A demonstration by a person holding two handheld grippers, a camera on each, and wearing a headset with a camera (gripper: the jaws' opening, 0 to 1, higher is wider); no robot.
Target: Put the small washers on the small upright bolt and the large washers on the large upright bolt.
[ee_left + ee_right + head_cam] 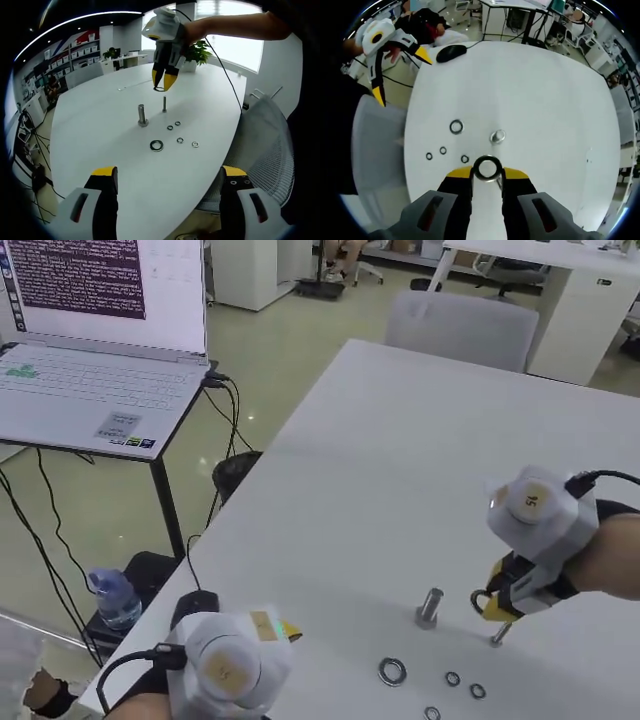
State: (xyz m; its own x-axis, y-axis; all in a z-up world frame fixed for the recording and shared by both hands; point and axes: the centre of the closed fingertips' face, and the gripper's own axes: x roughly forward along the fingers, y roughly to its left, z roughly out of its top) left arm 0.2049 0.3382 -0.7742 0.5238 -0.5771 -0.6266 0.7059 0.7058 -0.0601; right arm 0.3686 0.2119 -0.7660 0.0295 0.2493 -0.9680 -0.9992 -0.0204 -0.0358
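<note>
The large upright bolt [430,607] stands on the white table [400,470], with the thin small bolt [497,634] just right of it. My right gripper [490,607] is shut on a large washer [487,167], held in the air close over the small bolt [164,103] and beside the large bolt [497,136]. Another large washer [392,672] lies flat in front of the bolts, with several small washers [453,678] around it. My left gripper [168,172] is open and holds nothing, low at the table's near edge, well back from the bolts.
A laptop [90,390] sits on a stand left of the table, cables hanging below it. A water bottle [115,598] stands on the floor. A black mouse [195,605] lies at the table's near corner. A grey chair [465,328] stands at the far side.
</note>
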